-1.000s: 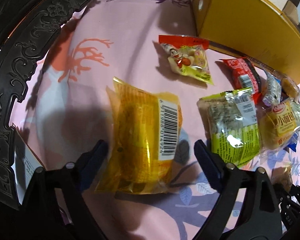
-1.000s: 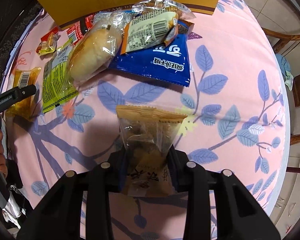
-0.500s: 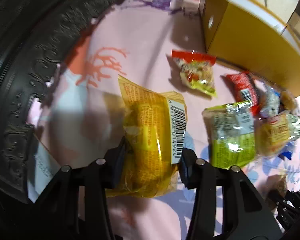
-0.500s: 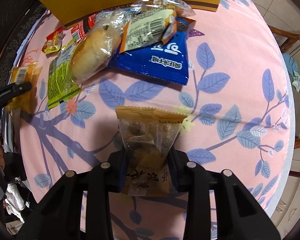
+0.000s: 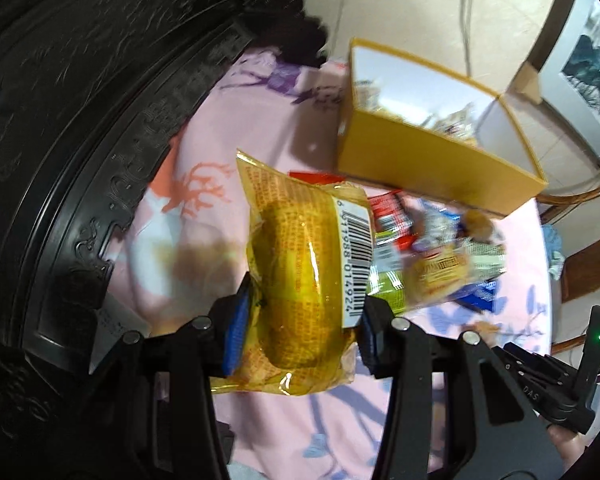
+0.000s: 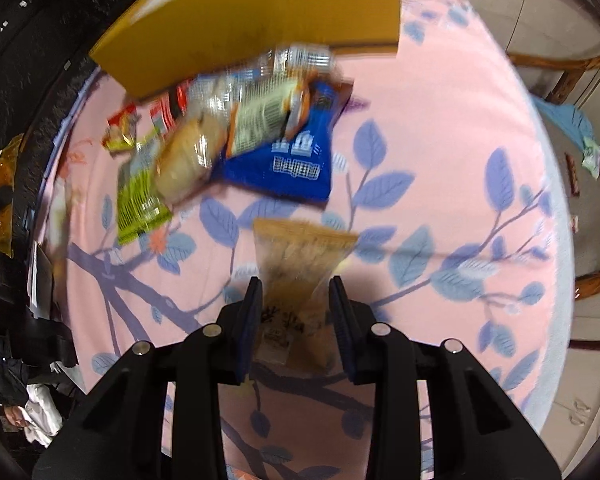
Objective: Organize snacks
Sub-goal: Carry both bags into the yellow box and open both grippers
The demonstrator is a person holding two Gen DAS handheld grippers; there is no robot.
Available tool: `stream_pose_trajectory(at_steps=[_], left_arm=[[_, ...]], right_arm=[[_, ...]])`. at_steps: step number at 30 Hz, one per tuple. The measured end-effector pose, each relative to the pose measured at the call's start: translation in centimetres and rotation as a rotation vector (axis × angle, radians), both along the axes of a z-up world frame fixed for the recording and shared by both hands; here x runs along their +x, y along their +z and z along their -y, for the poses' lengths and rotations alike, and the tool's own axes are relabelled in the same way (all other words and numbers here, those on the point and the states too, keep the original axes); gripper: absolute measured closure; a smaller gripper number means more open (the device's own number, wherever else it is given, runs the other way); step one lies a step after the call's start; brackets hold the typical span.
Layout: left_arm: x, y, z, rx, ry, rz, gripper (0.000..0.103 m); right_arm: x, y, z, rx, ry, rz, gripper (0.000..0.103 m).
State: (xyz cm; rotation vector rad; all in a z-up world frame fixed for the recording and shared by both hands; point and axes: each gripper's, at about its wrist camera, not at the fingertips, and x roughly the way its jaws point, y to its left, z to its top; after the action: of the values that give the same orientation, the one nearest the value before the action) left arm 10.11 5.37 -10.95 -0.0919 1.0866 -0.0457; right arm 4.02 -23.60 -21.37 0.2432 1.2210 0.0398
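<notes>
Left tool (image 5: 300, 320), open a second ago, now clamps the yellow packet (image 5: 304, 280) clear of the surface (image 5: 260, 100); right tool (image 6: 296, 304) stays clamped on the brown packet (image 6: 300, 264). Both appear ready for the yellow box (image 5: 440, 168).

The snack pile (image 6: 236, 136) is motion-blurred, its labels unreadable; the yellow box (image 6: 260, 28) is cut off by the frame's top; its contents (image 5: 456, 124) blur together; the held yellow packet (image 5: 304, 280) hides snacks behind it.

Both wrist views look down closely, sharing the yellow box (image 5: 440, 160) and snack pile (image 6: 236, 132).
</notes>
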Motion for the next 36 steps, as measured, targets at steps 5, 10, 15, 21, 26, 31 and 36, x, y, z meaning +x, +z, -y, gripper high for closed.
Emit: stream_pose_trajectory(at_steps=[5, 10, 15, 21, 26, 31, 36], left_arm=[[0.2, 0.9, 2.3, -0.009, -0.045, 0.029, 0.057], [-0.7, 0.4, 3.5, -0.006, -0.077, 0.014, 0.057], [-1.4, -0.8, 3.3, -0.011, -0.08, -0.027, 0.057], [-1.6, -1.4, 3.0, -0.018, -0.078, -0.048, 0.057], [-1.6, -0.6, 3.1, -0.02, -0.092, -0.026, 0.057], [-0.9, 0.8, 3.9, -0.013, -0.095, 0.001, 0.057], [0.6, 2.7, 5.6, -0.006, -0.111, 0.038, 0.057]], right_arm=[[-0.4, 0.8, 1.1, -0.013, 0.012, 0.022, 0.088], [-0.7, -1.4, 0.5, 0.026, -0.007, -0.024, 0.084], [-0.6, -0.7, -0.1, 0.069, -0.069, 0.008, 0.03], [1.1, -3.9, -3.8, -0.094, 0.053, -0.068, 0.072], [0.1, -1.6, -2.1, -0.009, 0.023, -0.028, 0.075], [-0.5, 4.1, 0.4, 0.018, -0.035, 0.114, 0.075], [0.2, 9.0, 2.0, 0.051, -0.074, 0.232, 0.075]])
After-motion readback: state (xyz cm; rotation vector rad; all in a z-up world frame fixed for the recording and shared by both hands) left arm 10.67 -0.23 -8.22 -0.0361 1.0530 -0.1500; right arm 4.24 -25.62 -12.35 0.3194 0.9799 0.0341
